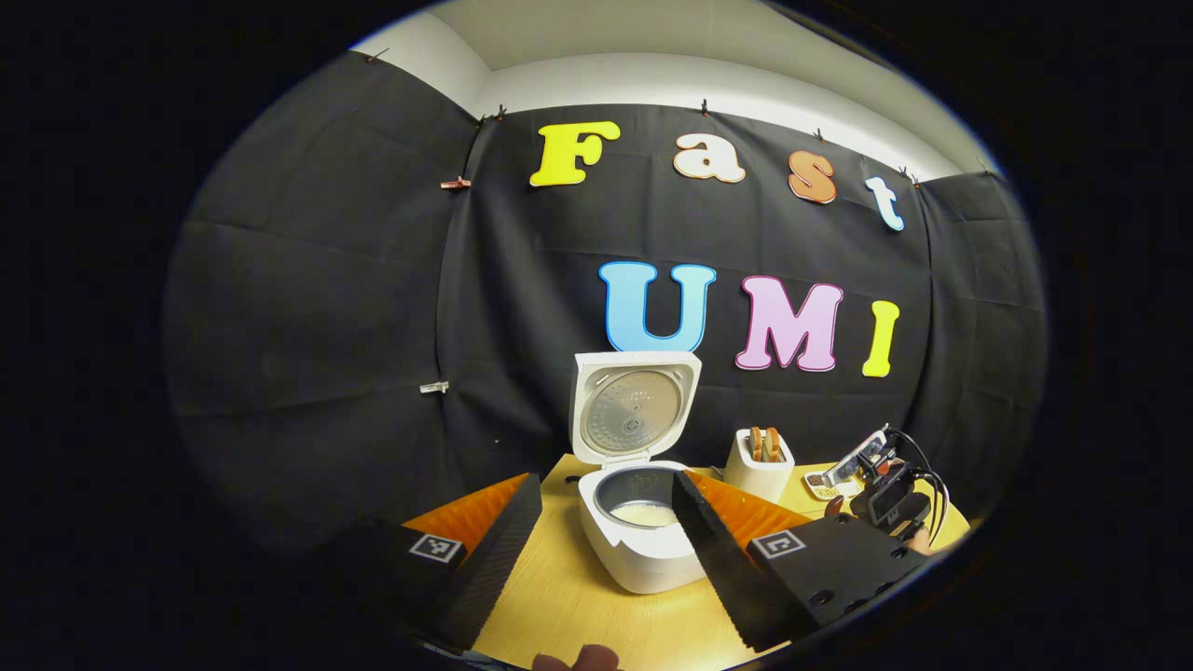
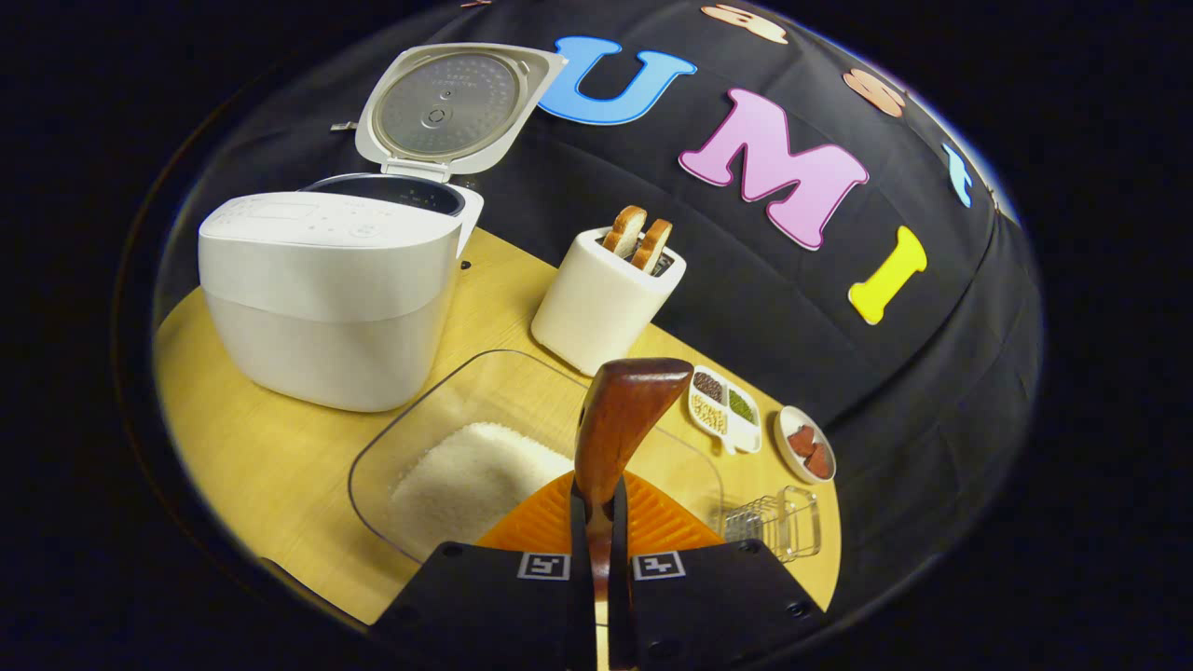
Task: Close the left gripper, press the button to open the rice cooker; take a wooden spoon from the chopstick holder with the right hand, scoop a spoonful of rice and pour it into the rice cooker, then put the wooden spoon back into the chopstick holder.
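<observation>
In the right gripper view, the right tool at bottom centre is clamped tight on the handle of a wooden spoon, both fingers pressing it — the spoon rises upright to mid-frame, its bowl edge-on, above a clear glass dish of white rice at lower centre. The rice cooker stands at upper left on the pale wooden surface, its lid swung up and back. Just right of it, at centre, sits a white holder with two rounded wooden tops poking out. Farther right lie a small divided dish of grains, a round dish with reddish pieces, and a clear rack near the surface's edge.

In the left gripper view, the left tool at the bottom of the frame stands wide apart and holds nothing — between its fingers the open rice cooker shows at lower centre, a pale layer in its inner pot, lid upright behind. The white holder is to the cooker's right, and the other tool with its cables appears at the lower right edge.
</observation>
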Demonstrator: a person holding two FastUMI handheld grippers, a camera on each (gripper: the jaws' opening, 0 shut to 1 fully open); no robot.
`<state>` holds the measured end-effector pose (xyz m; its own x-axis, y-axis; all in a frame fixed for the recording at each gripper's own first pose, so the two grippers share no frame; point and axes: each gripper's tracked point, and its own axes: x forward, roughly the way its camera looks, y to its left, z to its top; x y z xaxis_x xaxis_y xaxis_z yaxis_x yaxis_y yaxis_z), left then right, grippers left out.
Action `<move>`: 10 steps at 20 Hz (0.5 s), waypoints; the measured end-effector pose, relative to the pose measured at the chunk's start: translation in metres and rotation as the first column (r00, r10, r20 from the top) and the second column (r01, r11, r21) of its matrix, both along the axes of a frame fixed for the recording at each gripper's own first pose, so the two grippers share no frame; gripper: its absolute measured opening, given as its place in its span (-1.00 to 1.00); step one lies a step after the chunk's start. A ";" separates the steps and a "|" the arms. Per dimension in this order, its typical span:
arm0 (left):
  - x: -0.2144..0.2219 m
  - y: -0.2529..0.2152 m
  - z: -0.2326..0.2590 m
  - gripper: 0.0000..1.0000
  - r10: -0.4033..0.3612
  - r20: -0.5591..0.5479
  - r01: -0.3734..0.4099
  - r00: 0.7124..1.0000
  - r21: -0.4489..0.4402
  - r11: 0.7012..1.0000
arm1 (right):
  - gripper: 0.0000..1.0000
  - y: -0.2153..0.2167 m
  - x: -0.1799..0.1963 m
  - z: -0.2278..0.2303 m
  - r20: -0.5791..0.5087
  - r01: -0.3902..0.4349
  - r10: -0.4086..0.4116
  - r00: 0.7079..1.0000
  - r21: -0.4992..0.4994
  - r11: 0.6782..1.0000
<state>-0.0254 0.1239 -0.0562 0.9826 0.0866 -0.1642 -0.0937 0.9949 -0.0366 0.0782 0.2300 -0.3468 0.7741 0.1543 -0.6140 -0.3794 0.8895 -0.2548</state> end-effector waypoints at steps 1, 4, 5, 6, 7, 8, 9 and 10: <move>-0.001 0.002 0.000 0.94 0.006 -0.001 -0.006 1.000 -0.001 1.000 | -0.80 0.004 -0.002 0.000 -0.012 0.028 -0.027 1.000 0.032 0.999; -0.005 0.005 -0.002 0.94 0.015 -0.005 -0.015 1.000 -0.008 1.000 | -0.80 0.010 0.003 0.005 -0.063 0.128 -0.120 0.991 0.148 0.981; -0.005 0.007 -0.002 0.95 0.018 -0.008 -0.019 1.000 -0.012 1.000 | -0.81 0.014 0.004 0.005 -0.100 0.170 -0.152 0.983 0.210 0.963; -0.005 0.009 -0.003 0.95 0.024 -0.011 -0.024 1.000 -0.016 1.000 | -0.81 0.014 0.005 0.005 -0.140 0.211 -0.179 0.974 0.264 0.941; -0.007 0.009 -0.005 0.95 0.028 -0.014 -0.028 1.000 -0.020 0.999 | -0.80 0.014 0.008 0.005 -0.173 0.241 -0.195 0.965 0.307 0.921; -0.008 0.010 -0.004 0.95 0.033 -0.015 -0.033 0.999 -0.025 0.999 | -0.81 0.013 0.009 0.004 -0.205 0.265 -0.203 0.957 0.344 0.901; -0.010 0.011 -0.005 0.95 0.037 -0.012 -0.038 0.999 -0.027 0.999 | -0.81 0.009 0.010 0.005 -0.231 0.287 -0.211 0.950 0.375 0.882; -0.012 0.011 -0.003 0.95 0.040 -0.007 -0.040 0.999 -0.030 0.999 | -0.81 0.006 0.012 0.003 -0.264 0.315 -0.219 0.939 0.410 0.856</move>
<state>-0.0373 0.1353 -0.0588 0.9773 0.1205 -0.1740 -0.1336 0.9889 -0.0655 0.0900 0.2360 -0.3434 0.6918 0.2501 -0.6774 -0.1114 0.9638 0.2421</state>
